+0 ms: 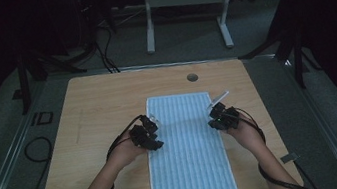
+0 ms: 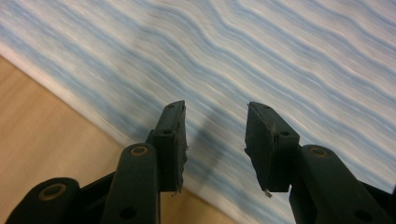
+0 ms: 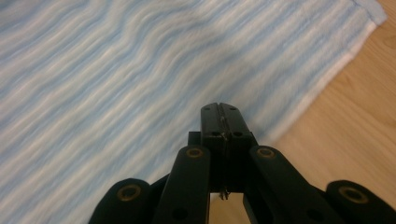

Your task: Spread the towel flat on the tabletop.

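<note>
over striped towel (image 1: 188, 152): left gripper (image 2: 215, 135) jaws apart, right gripper (image 3: 220, 122) jaws closed

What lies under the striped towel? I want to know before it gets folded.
The blue striped towel lies flat on the wooden table, which shows all around it. Whatever might sit beneath the cloth is covered; no bulge shows.
</note>
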`<state>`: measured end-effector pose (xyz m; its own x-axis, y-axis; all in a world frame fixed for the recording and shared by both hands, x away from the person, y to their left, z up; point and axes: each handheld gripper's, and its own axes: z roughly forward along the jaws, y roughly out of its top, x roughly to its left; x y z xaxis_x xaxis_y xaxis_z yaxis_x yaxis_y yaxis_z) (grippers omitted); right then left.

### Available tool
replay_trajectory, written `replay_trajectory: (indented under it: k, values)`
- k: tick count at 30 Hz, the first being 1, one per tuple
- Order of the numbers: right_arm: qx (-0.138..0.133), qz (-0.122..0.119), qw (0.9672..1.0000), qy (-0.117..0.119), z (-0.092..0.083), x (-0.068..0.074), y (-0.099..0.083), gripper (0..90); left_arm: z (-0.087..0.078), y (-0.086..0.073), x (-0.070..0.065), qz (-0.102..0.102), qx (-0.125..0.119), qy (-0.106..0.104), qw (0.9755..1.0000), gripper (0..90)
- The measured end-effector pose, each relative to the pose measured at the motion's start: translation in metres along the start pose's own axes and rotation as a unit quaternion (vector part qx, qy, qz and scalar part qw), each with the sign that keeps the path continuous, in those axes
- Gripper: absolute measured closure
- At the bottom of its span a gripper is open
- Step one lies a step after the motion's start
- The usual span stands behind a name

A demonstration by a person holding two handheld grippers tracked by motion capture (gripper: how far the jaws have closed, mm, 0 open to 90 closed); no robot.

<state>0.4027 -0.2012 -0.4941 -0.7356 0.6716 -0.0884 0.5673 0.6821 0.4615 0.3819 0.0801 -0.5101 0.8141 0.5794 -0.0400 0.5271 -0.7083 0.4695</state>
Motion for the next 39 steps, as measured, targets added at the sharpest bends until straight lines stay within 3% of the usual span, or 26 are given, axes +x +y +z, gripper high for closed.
replay_trajectory:
  k: [6,9,14,22,39]
  values:
    - [0.048,0.027,0.9985,-0.003,0.038,-0.013,0.005,86.7,0.013,0.007,0.017,-0.014,0.015,0.006,0.9998,56.9]
    - [0.036,0.041,0.9985,-0.001,0.039,-0.02,0.004,86.6,0.02,0.008,0.018,-0.011,0.029,0.02,0.9993,55.8]
    - [0.039,0.055,0.9977,-0.01,0.041,-0.034,0.005,86.6,0.027,0.013,0.021,-0.028,0.017,0.008,0.9994,55.8]
    - [0.038,0.079,0.9962,-0.005,0.043,-0.052,0.006,86.2,0.034,0.027,0.026,-0.022,0.021,0.008,0.9995,54.5]
    - [0.057,0.084,0.9946,-0.018,0.051,-0.078,0.02,84.3,0.045,0.051,0.044,-0.026,0.023,0.019,0.9992,54.6]
